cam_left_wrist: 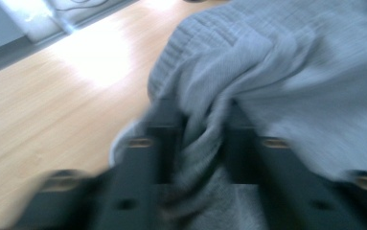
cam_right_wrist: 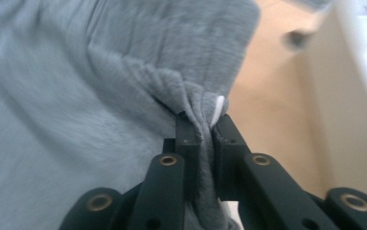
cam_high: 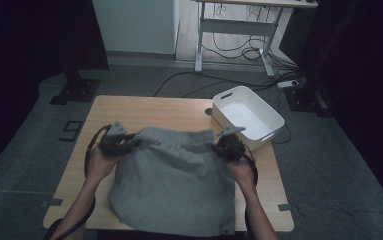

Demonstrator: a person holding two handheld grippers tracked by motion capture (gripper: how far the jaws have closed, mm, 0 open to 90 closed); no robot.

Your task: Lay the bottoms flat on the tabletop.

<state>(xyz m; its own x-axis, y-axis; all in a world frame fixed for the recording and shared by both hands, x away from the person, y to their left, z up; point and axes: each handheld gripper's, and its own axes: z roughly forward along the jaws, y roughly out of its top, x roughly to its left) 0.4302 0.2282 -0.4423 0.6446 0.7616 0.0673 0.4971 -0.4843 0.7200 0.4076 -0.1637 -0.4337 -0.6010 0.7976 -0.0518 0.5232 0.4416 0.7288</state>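
Seen from above: a wooden desk [cam_high: 129, 107] with a grey garment [cam_high: 174, 185] spread over its near half, ribbed waistband edge toward the far side, lower edge hanging over the near rim. Left gripper [cam_high: 127, 143] clamped at the garment's far left corner, right gripper [cam_high: 218, 146] at the far right corner, both with forearms entering from below. Just beside the right gripper, on the desk's far right corner, a white plastic bin [cam_high: 229, 100]. Beyond, cables on the grey floor [cam_high: 329, 170].

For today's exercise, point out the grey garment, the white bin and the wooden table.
grey garment [cam_high: 174, 180], high view, middle of its fabric.
white bin [cam_high: 266, 114], high view, right rim.
wooden table [cam_high: 144, 111], high view, bare far part.
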